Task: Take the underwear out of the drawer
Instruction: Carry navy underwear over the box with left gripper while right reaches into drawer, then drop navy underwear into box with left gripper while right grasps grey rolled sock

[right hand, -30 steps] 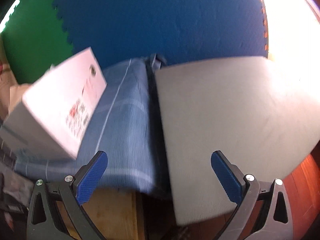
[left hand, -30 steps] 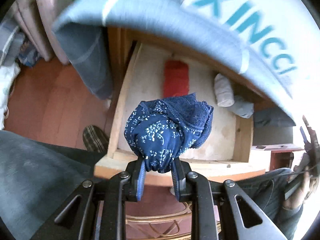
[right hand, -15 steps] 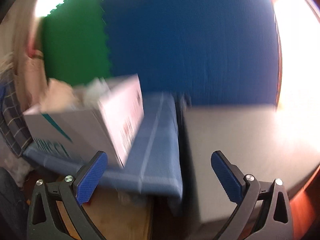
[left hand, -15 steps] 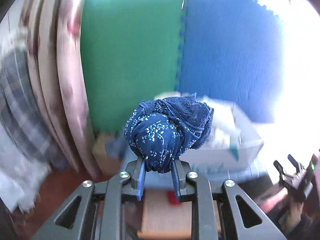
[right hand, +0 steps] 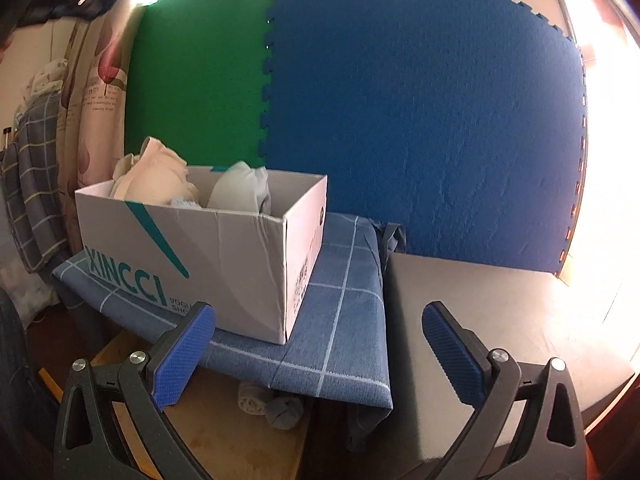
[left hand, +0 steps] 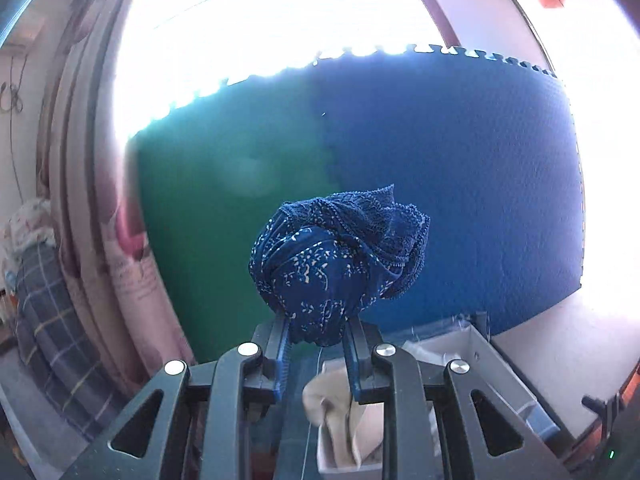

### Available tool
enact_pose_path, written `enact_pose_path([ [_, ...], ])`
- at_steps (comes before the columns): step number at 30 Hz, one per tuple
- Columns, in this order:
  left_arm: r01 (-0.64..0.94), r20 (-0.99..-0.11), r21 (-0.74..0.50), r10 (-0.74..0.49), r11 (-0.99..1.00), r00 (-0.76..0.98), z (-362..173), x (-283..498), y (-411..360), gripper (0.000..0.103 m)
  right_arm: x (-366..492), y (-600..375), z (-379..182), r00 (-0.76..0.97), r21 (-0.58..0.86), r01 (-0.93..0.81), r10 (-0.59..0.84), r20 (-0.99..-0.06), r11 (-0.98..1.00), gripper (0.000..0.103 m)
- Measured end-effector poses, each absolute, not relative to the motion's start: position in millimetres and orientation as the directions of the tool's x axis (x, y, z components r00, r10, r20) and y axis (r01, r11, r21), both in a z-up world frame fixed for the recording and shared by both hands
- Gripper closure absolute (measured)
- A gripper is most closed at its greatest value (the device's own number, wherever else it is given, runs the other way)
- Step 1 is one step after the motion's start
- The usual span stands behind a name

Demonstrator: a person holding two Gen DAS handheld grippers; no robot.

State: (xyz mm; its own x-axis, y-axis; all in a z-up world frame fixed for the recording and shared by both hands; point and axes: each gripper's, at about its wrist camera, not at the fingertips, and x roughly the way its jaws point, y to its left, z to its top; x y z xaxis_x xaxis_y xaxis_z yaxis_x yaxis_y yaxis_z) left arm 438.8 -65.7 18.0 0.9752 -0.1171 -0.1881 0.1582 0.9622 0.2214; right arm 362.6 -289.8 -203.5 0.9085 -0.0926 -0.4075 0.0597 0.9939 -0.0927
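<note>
Left gripper (left hand: 316, 340) clenched on bundled navy floral underwear with lace trim (left hand: 340, 260), held up w/ green and blue foam mats (left hand: 440, 160) behind it; white cardboard box (left hand: 476, 340) w/ pale cloth sits low beyond the jaws; right gripper (right hand: 316, 344) released, blue pads wide apart, nothing between; ahead of it, white box w/ teal "XINCCI" lettering (right hand: 224, 264) holds pale garments, resting on blue checked cloth (right hand: 344, 320); grey flat surface (right hand: 500, 320) to the right; wooden drawer (right hand: 224, 432) below, rolled socks (right hand: 272, 404) near its far edge.
</note>
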Motion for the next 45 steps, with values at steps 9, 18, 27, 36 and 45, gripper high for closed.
enact_pose_path([
  [9, 0.183, -0.189, 0.333, -0.125, 0.925, 0.974, 0.3, 481.6, -120.4, 0.080, 372.1, -269.1, -222.6, 0.873, -0.164, -0.008, -0.073, -0.483, 0.986, 0.000],
  [18, 0.203, -0.370, 0.391, -0.048, 0.898, 0.928, -54.5, 549.9, -137.3, 0.080, 400.4, -216.1, -284.4, 0.659, -0.158, -0.320, 0.099, -0.745, 0.934, 0.000],
  [27, 0.222, -0.460, 0.393, -0.018, 0.892, 0.888, -94.9, 574.5, -127.3, 0.080, 428.9, -142.1, -342.3, 0.445, -0.192, -0.565, 0.099, -0.890, 0.803, 0.001],
  [36, 0.257, -0.487, 0.416, -0.025, 0.872, 0.873, -110.8, 571.0, -136.5, 0.080, 479.0, -149.4, -420.1, 0.427, -0.559, -0.579, -0.363, -0.828, 0.594, 0.001],
  [45, 0.279, -0.516, 0.429, -0.020, 0.859, 0.856, -123.7, 574.4, -143.7, 0.080, 476.2, -158.7, -494.8, 0.487, -0.725, -0.656, -0.615, -0.620, 0.211, 0.002],
])
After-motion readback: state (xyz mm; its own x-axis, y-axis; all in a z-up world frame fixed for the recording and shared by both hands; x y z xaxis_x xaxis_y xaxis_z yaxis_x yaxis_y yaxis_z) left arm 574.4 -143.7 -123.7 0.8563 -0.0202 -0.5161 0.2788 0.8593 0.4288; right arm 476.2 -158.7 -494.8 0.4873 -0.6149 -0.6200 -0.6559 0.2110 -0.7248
